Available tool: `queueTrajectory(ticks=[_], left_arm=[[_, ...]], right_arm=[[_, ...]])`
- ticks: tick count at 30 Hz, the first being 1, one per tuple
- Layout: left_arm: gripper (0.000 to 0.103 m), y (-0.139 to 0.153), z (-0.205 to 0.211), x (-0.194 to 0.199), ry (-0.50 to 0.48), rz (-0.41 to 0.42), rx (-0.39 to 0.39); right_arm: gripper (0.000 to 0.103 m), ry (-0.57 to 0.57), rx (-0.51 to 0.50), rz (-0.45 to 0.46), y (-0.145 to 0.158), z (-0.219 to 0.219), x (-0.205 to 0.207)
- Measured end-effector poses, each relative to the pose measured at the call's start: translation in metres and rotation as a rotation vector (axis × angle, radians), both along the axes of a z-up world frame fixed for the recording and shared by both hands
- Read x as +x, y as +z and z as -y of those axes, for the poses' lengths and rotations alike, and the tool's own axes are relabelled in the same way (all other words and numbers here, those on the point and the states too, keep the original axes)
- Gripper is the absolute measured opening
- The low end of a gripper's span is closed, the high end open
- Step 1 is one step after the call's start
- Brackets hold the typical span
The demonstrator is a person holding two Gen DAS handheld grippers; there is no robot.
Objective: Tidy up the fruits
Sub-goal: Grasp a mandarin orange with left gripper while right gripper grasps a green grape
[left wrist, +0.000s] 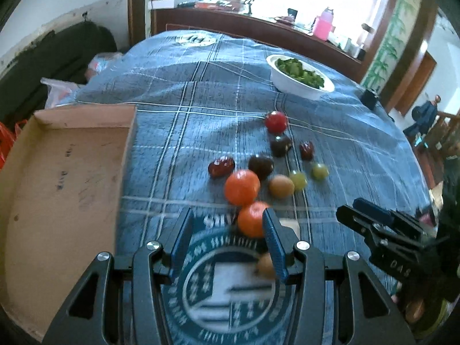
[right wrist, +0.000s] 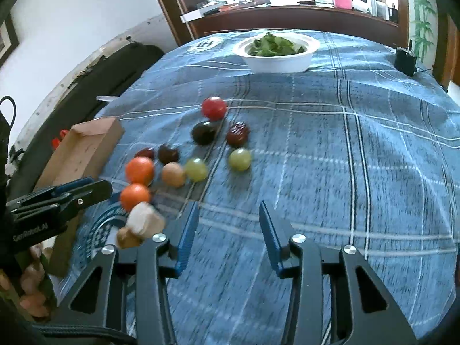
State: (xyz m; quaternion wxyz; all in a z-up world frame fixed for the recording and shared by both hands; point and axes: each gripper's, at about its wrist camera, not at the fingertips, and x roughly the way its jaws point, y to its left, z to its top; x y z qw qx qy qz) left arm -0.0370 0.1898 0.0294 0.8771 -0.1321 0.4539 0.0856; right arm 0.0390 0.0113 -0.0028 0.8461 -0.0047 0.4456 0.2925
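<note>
Cardboard tray (left wrist: 66,172) at 9 o'clock of fruit cluster (left wrist: 267,166); left gripper (left wrist: 228,240) and right gripper (right wrist: 228,237) both spread wide, holding nothing.

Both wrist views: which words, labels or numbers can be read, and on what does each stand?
"GenRobot.AI": on the side of the left tool, right wrist view.
Printing on the right tool: too blurred to read.
Round emblem lettering on the blue tablecloth: blurred, unreadable.
Marks inside the cardboard box: unreadable.

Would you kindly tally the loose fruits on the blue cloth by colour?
Orange fruits: 2
Green grapes: 2
Bright red fruit: 1
Dark red wrinkled fruits: 2
Near-black fruits: 2
Tan fruits: 2
Total: 11
Pale blurred lump left out.
</note>
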Motion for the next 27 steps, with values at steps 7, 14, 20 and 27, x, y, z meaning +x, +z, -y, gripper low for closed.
queueTrajectory(ticks=[7, 14, 20, 27], left_arm=[[0.049, -0.014, -0.01, 0.028, 0.01, -0.032, -0.071], [0.047, -0.03, -0.007, 0.046, -0.008, -0.068, -0.096], [0.033, -0.032, -0.011, 0.045, -0.013, -0.051, -0.115], [0.033, -0.026, -0.015, 0.032, -0.008, -0.036, -0.116]], right_arm=[[0.03, -0.032, -0.017, 0.007, -0.003, -0.01, 0.033], [0.027, 0.011, -0.038, 0.015, -0.009, -0.029, 0.048], [0.024, 0.038, -0.034, 0.006, -0.016, -0.039, 0.048], [0.024, 0.02, 0.013, -0.006, -0.009, -0.026, 0.038]])
